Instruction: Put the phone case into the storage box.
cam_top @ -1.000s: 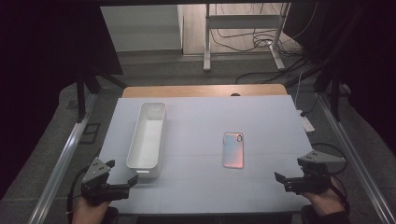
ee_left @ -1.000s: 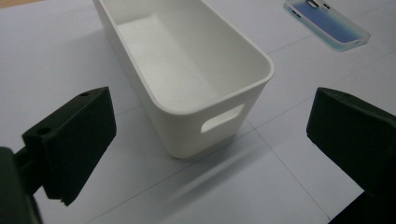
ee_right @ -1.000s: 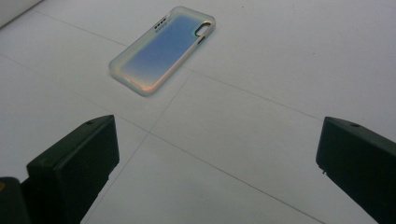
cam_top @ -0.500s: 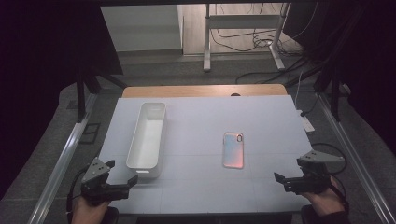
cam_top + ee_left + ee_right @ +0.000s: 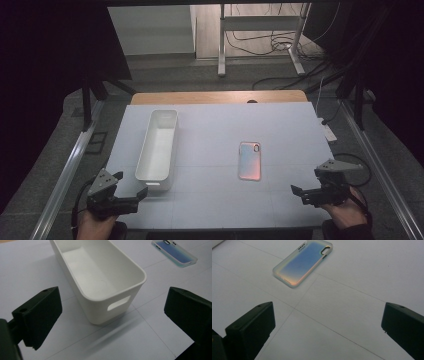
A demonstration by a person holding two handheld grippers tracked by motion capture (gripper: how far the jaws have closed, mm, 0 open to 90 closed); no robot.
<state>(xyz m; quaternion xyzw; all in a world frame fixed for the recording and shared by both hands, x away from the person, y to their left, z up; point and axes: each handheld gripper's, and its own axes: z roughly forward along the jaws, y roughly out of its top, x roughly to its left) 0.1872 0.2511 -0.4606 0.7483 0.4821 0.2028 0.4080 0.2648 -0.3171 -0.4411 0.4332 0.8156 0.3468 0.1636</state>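
Note:
A long white bin (image 5: 159,145) lies empty on the left half of the white table (image 5: 215,130). In the left gripper view its near end with a handle slot (image 5: 117,305) is just ahead of the jaws. An iridescent phone case (image 5: 249,160) lies flat right of centre, camera cutout at its far end. My left gripper (image 5: 131,186) hovers open at the front left corner, short of the bin and holding nothing. My right gripper (image 5: 306,184) is open at the front right, with the phone case (image 5: 303,263) ahead and to its left. Both pairs of jaws stand wide apart.
A wooden strip (image 5: 215,97) borders the table's far edge. Metal rails (image 5: 75,165) run along both sides. A desk frame and loose cables (image 5: 260,45) sit on the floor beyond. Faint grid lines cross the tabletop.

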